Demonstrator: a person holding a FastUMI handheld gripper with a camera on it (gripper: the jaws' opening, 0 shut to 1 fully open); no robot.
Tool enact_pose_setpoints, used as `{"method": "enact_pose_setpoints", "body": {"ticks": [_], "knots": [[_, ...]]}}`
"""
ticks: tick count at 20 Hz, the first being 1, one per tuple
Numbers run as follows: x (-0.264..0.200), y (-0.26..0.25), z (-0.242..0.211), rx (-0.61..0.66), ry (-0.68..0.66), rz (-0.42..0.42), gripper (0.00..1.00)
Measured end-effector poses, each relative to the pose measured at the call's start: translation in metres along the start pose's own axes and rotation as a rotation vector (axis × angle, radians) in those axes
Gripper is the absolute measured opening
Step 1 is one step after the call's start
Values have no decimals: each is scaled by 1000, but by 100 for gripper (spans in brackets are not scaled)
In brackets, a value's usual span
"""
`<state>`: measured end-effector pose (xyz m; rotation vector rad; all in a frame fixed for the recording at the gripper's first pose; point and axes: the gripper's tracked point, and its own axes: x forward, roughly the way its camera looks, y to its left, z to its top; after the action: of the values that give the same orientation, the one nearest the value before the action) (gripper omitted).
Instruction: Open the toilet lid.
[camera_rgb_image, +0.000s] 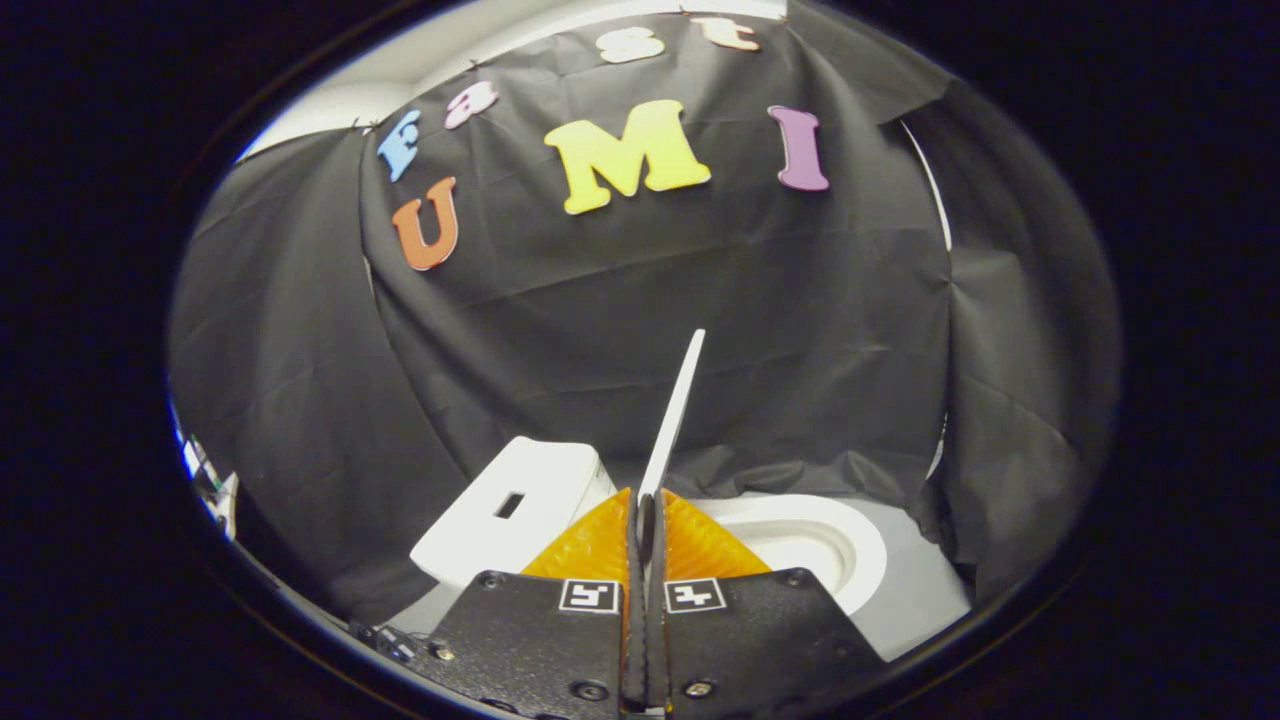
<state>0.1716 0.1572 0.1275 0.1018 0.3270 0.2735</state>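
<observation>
Gripper: the gripper (645, 520) sits low and near, its two fingers (637, 525) drawn together with the lid's lower edge pinched between them.
Lid: the lid (675, 415) is a thin white plate seen edge-on, rising from between the fingers toward the far wall.
Lid position: it stands raised off the bowl, above the near part of the seat, with the tank to its left.
Lid direction: its long axis runs up and away from the fingers, leaning a little to the right; the free tip points up at the cloth wall.
Lid faces: the broad faces turn left and right, so little of them shows.
Seat: the seat (850, 545) is a white oval ring to the right of the fingers and just beyond them, lying flat with the bowl open.
Tank: the tank (540, 490) is a white block to the left of the lid, with a small dark slot in its top.
Worktop: a pale worktop (915, 600) carries the toilet, which looks like a small model.
Handling, as a judgement: the lid looks stiff, light and smooth, likely hard plastic, so it may slip in a weak pinch.
Where to hold, as a judgement: the thin rim away from the hinge suits two fingers best, one on each face.
Hinge: I cannot tell where the hinge lies.
Progress, as a judgement: the lid looks largely open already.
</observation>
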Motion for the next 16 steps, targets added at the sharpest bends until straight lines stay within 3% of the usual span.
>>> {"method": "enact_pose_setpoints", "body": {"ticks": [16], "knots": [[16, 73, 5, -135, -31, -22, 4]]}}
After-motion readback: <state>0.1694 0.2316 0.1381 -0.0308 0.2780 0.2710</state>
